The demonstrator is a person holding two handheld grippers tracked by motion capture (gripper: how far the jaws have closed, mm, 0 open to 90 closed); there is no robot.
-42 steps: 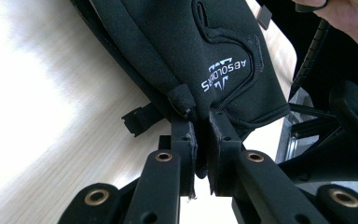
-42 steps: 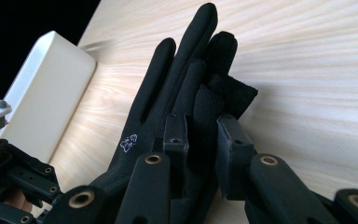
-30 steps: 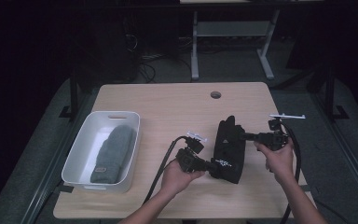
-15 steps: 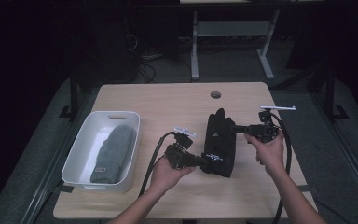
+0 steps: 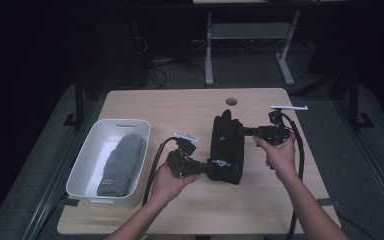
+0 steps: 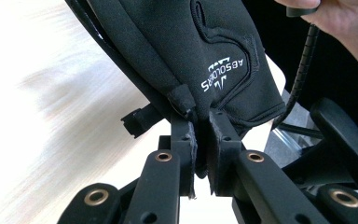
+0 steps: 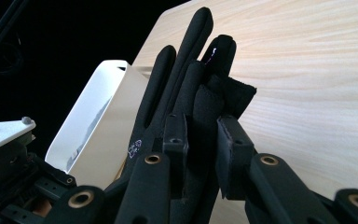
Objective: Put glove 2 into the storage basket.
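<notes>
A black glove [image 5: 226, 147] is held stretched above the tabletop [image 5: 180, 107], right of a white bin [image 5: 91, 160]. Its cuff is clamped by the left gripper [image 5: 211, 169], its fingers by the right gripper [image 5: 242, 131], both forearms being extended from the near edge.

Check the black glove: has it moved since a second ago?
Yes. In the high view the black glove, held by both hand-held grippers, has shifted left across the table toward the white bin.
</notes>
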